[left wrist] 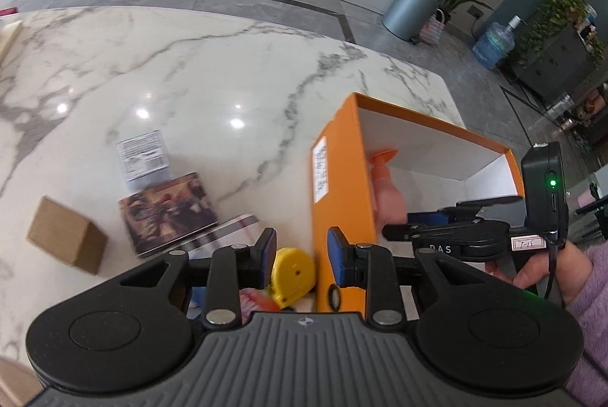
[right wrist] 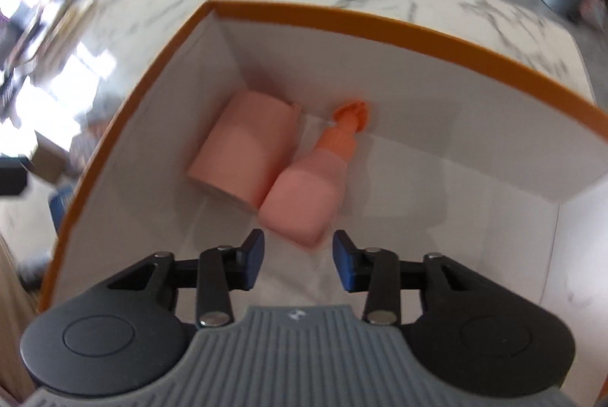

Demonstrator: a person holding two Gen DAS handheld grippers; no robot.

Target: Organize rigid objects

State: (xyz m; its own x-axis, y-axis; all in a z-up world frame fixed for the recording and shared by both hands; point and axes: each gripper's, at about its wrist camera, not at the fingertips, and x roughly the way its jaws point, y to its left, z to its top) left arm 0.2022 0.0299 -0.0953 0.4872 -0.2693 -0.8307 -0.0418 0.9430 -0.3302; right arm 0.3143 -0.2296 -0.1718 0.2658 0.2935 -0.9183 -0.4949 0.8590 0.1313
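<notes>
My left gripper (left wrist: 302, 253) hangs just left of the orange box (left wrist: 342, 179) and is shut on a yellow tape measure (left wrist: 294, 277), which stays sharp while the table blurs. Inside the white-lined orange box (right wrist: 342, 15) a pink bottle (right wrist: 307, 194) with an orange cap lies next to a pink carton (right wrist: 247, 152). Above the bottle's base my right gripper (right wrist: 298, 255) stands open with nothing between its pads. The left wrist view shows the right gripper (left wrist: 399, 224) reaching into the box from the right, held by a hand (left wrist: 551, 270) in a purple sleeve, with the pink bottle (left wrist: 387, 194) beneath it.
On the marble table (left wrist: 228, 65), left of the orange box, lie a small cardboard box (left wrist: 64, 243), a picture book (left wrist: 167, 213) and a labelled package (left wrist: 144, 156). More small items sit under my left gripper. Beyond the table's far edge a grey bin (left wrist: 412, 4) stands on the floor.
</notes>
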